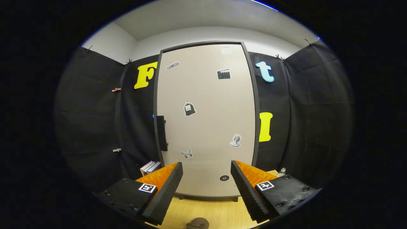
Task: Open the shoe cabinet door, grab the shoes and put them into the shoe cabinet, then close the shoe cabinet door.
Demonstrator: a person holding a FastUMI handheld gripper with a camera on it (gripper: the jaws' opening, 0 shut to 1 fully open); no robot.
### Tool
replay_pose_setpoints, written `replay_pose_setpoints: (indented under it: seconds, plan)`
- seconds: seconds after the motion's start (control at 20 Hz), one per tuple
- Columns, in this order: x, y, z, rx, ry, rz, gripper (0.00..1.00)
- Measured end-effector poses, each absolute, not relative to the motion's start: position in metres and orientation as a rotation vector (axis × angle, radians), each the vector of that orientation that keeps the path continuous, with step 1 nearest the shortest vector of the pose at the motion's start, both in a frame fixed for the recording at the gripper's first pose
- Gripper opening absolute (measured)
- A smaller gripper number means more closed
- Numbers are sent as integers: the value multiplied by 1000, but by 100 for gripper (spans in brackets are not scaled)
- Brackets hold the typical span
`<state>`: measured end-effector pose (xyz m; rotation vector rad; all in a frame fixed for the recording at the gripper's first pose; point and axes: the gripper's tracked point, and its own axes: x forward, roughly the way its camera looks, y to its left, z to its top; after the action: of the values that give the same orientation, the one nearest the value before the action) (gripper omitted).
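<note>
Straight ahead of tongs [206, 187], shoe cabinet [206, 121] stood on table [210, 213], pale door shut, stickers scattered over it, dark handle [162, 133] on edge beyond left finger. Tongs gaped wide, gripped nothing, touched nothing. Dark rounded object [197, 223], possibly shoe, lay on table between fingers, nearer than tips. Books [150, 167] beyond left finger.

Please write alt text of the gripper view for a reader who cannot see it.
The open tongs point at the closed beige door of a shoe cabinet, holding nothing. A dark handle sits on the door's left edge, and a dark shoe lies on the wooden floor between the fingers.
</note>
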<state>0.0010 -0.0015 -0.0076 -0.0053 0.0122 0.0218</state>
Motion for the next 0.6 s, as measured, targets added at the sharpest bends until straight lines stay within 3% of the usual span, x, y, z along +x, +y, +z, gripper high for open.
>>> replay_pose_setpoints:
  seconds: [0.6]
  plan:
    - [-2,30,-12,0,12,83,98]
